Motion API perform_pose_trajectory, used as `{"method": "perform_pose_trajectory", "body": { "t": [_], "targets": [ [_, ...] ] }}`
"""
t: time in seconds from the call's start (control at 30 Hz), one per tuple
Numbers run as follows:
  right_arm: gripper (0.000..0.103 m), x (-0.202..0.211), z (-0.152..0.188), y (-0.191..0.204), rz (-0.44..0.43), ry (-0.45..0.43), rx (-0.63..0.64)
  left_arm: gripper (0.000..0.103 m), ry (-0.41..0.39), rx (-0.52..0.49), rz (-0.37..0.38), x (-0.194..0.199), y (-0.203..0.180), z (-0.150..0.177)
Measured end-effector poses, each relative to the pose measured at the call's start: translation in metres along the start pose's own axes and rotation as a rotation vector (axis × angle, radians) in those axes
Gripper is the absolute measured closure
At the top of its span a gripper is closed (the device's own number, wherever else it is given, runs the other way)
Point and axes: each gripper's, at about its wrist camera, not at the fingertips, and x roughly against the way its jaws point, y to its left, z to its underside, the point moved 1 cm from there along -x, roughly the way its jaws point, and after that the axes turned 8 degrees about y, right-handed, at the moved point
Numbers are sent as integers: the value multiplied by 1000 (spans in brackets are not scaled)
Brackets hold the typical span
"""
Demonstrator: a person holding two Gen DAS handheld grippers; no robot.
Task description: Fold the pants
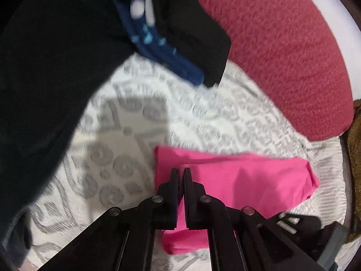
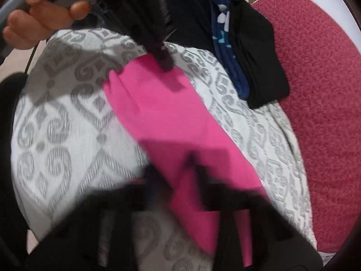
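The pink pants [image 1: 248,176] lie on a white and grey patterned bedspread [image 1: 126,117]. My left gripper [image 1: 180,171] is shut on a pinch of their fabric at one end. In the right wrist view the pink pants [image 2: 162,122] stretch as a long strip from the left gripper [image 2: 165,66] at the far end down to my right gripper [image 2: 178,169]. The right gripper is blurred; its fingers [image 2: 155,176] stand apart on either side of the near end of the pants.
A black garment [image 1: 45,67] fills the left. A folded black garment [image 2: 255,54] and a dark blue patterned one [image 2: 225,45] lie beyond the pants. A dark pink blanket [image 2: 320,90] covers the right. A hand [image 2: 42,20] holds the left gripper's handle.
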Motion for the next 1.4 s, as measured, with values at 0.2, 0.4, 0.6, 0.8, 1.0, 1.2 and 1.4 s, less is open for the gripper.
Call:
{"method": "perform_pose_trajectory", "body": {
  "t": [0.2, 0.4, 0.6, 0.8, 1.0, 1.2, 1.4],
  "targets": [
    [100, 21, -15, -33, -85, -101, -174, 100, -60, -6, 18, 16, -7, -35],
    [80, -8, -16, -26, -191, 36, -160, 97, 66, 45, -56, -25, 13, -33],
    [60, 6, 8, -22, -154, 5, -149, 88, 58, 67, -99, -6, 34, 1],
    [59, 21, 31, -30, -113, -14, -183, 82, 155, 89, 55, -7, 26, 48],
    [58, 37, 64, -50, -87, -22, -296, 83, 134, 209, 129, -29, 26, 47],
    [54, 50, 95, -57, -62, -12, -362, 100, 55, 322, 169, -34, 35, 34],
    [54, 63, 129, -73, -13, -11, -446, 101, -132, 206, 170, 15, 11, 35]
  ]
}}
